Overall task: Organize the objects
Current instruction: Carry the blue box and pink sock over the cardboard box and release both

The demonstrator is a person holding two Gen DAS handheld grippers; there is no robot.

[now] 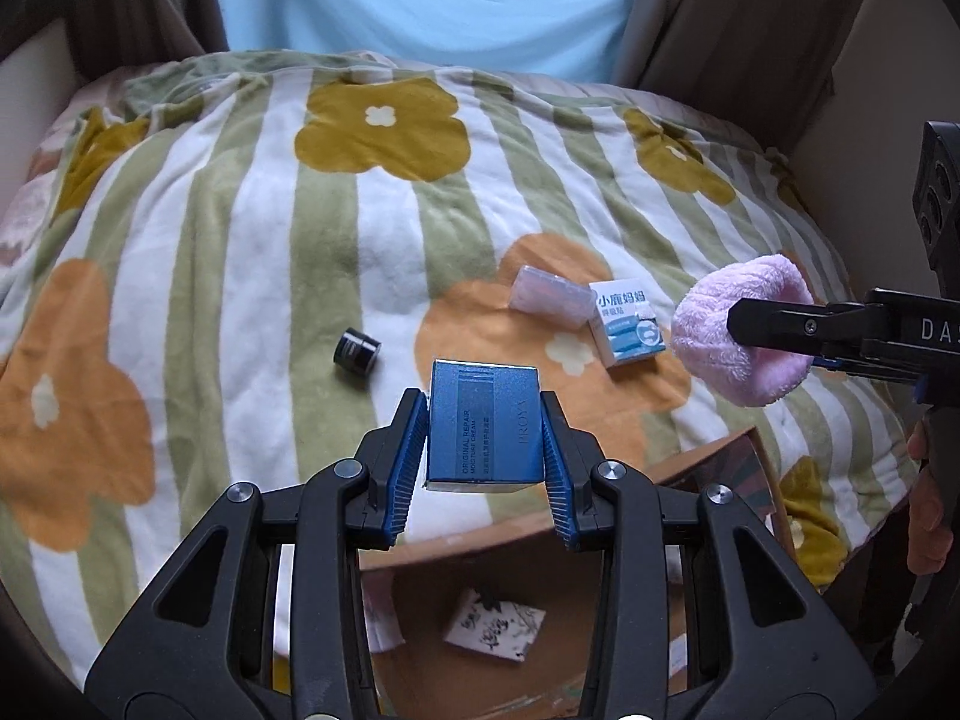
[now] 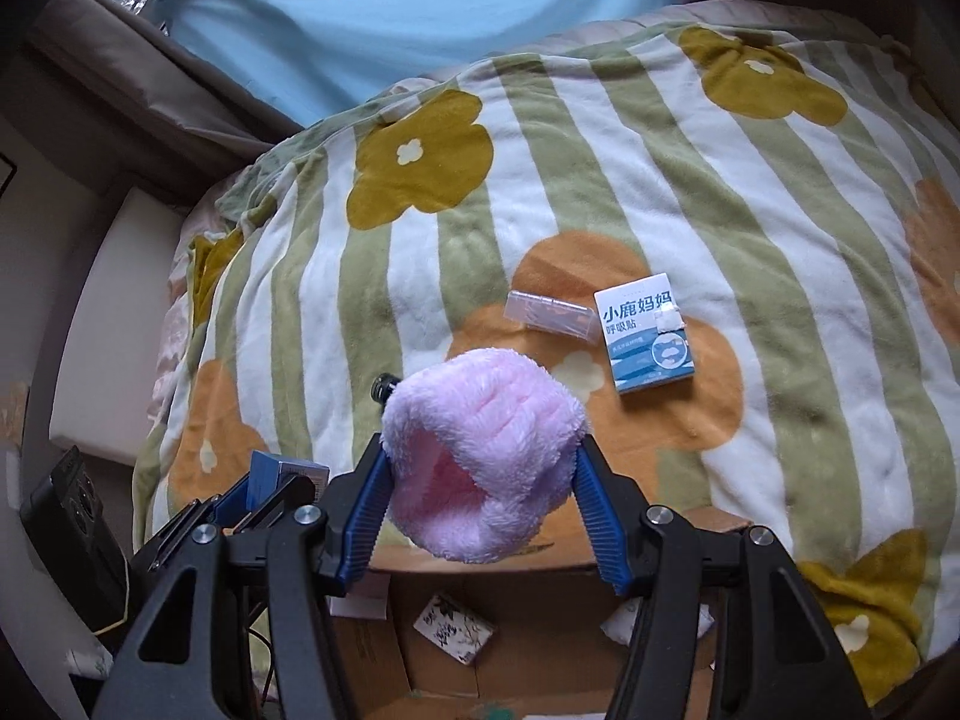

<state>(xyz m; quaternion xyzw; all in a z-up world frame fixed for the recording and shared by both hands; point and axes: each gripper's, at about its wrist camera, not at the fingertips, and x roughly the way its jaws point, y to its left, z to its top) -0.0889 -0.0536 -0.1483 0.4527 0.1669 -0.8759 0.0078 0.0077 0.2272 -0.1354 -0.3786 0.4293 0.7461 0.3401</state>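
My left gripper (image 1: pixel 483 414) is shut on a blue cream box (image 1: pixel 483 429), held in the air above the near edge of the bed and an open cardboard box (image 1: pixel 708 468). The right gripper (image 2: pixel 483 462) is shut on a fluffy pink band (image 2: pixel 480 456), also lifted over the cardboard box (image 2: pixel 714 519); in the left wrist view the pink band (image 1: pixel 720 336) hangs at the right. On the flowered blanket (image 1: pixel 240 228) lie a small black jar (image 1: pixel 357 350), a clear plastic case (image 1: pixel 549 294) and a white-and-blue carton (image 1: pixel 627 324), the last two side by side.
Inside the cardboard box lies a small white packet with black print (image 1: pixel 495 624). A light blue curtain (image 1: pixel 432 0) hangs behind the bed. A hand (image 1: pixel 927 504) shows at the right edge. A small white thing (image 1: pixel 367 75) sits at the blanket's far edge.
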